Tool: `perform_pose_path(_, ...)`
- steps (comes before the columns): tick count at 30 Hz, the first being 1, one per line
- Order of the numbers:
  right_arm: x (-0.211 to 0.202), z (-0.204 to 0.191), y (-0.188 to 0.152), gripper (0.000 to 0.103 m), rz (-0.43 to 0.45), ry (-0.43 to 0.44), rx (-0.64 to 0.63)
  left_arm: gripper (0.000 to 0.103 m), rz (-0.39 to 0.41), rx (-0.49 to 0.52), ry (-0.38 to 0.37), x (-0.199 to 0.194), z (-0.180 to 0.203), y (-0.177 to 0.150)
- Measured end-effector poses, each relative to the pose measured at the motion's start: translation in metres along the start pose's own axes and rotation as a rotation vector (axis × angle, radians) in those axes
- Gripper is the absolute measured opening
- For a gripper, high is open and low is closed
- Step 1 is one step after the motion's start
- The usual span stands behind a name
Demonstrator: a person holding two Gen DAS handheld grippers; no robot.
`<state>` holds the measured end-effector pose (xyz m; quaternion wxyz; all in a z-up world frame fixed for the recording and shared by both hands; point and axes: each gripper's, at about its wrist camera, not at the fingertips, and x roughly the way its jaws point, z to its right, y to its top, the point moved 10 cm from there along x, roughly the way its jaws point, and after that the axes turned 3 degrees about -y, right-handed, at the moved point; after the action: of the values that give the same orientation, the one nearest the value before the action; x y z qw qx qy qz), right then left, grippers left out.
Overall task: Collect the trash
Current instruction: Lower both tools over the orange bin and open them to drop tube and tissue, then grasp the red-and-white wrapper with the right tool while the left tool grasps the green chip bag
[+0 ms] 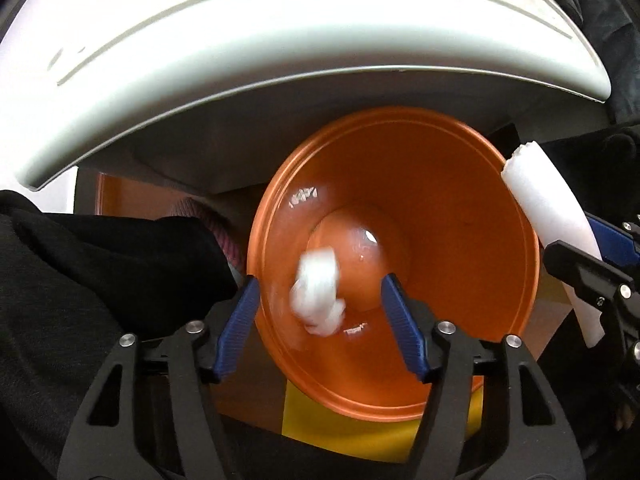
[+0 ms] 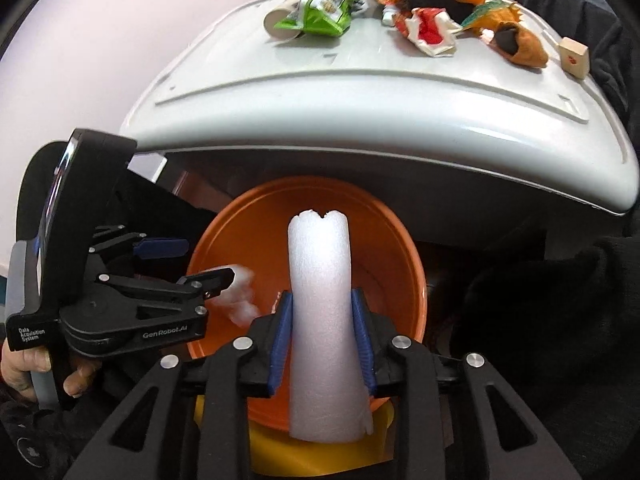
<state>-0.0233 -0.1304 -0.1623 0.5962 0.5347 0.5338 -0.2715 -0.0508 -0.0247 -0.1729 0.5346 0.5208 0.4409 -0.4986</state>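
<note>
An orange bucket (image 1: 440,208) stands below the white table's edge; it also shows in the right wrist view (image 2: 392,248). My left gripper (image 1: 318,300) is open above the bucket, and a blurred white wad of tissue (image 1: 318,296) is in the air between its fingers, over the bucket's inside. The wad also shows in the right wrist view (image 2: 240,296) beside the left gripper (image 2: 208,268). My right gripper (image 2: 322,332) is shut on a white foam tube (image 2: 320,300) and holds it upright over the bucket. The tube shows at the right of the left wrist view (image 1: 552,220).
The white table (image 2: 360,92) carries several pieces of trash at its far side: a green wrapper (image 2: 324,8), a cardboard roll (image 2: 280,22), red and orange wrappers (image 2: 432,28) and a small wooden block (image 2: 574,58). A yellow object (image 2: 320,452) lies under the bucket. Dark cloth lies at both sides.
</note>
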Motion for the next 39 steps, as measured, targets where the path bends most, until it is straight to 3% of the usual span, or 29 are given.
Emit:
perform_pose_path(4, -0.004, 0.0, 0.002, 0.04, 0.01, -0.002, 0.002, 0.066, 0.007, -0.009, 0.0, 0.005, -0.001, 0.0)
perform_pose_path(15, -0.018, 0.008, 0.01, 0.042, 0.052, 0.009, 0.025, 0.066, 0.061, -0.036, -0.009, -0.005, -0.006, 0.011)
perform_pose_path(18, -0.027, 0.017, 0.029, 0.042, 0.084, 0.004, 0.037, 0.066, 0.141, -0.03, -0.025, -0.027, -0.004, 0.021)
perform_pose_path(23, -0.041, 0.049, 0.095, 0.042, 0.178, -0.069, 0.038, 0.074, 0.258, -0.022, -0.055, -0.058, -0.003, 0.047)
perform_pose_path(27, -0.035, 0.071, 0.15, 0.053, 0.213, -0.164, 0.0, 0.075, 0.346, -0.036, -0.059, -0.075, -0.008, 0.074)
perform_pose_path(30, -0.026, 0.079, 0.182, 0.054, 0.216, -0.209, -0.036, 0.075, 0.396, -0.043, -0.058, -0.081, -0.008, 0.085)
perform_pose_path(39, 0.023, 0.08, 0.221, 0.059, 0.122, -0.214, -0.079, 0.075, 0.394, -0.045, -0.09, -0.07, -0.012, 0.082)
